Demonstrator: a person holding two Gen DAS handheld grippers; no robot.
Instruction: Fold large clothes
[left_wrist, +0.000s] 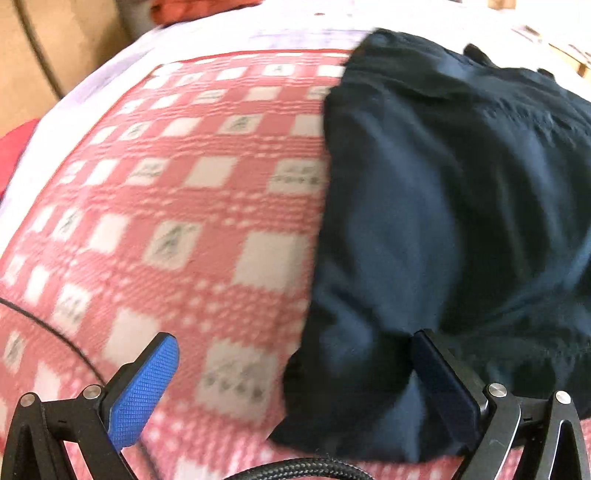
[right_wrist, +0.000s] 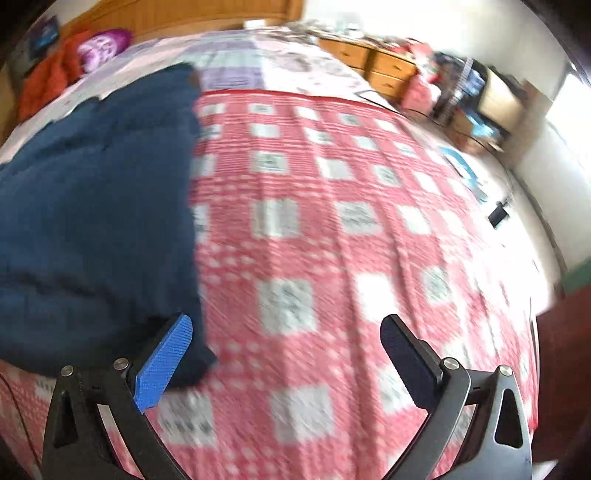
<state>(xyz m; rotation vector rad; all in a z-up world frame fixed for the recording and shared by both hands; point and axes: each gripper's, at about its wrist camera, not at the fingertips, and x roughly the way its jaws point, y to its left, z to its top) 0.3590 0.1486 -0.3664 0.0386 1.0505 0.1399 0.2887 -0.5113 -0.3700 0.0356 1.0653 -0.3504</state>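
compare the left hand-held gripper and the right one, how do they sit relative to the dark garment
The left hand-held gripper has the dark garment's near edge lying between its open fingers, while the right hand-held gripper has only the red checked blanket in its gap. The garment lies toward the left gripper's right finger, and beside the right gripper's left finger. Both are open, holding nothing.

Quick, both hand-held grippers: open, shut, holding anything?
Left hand-held gripper: open, holding nothing; dark blue garment lies between its fingers.
Right hand-held gripper: open, empty.
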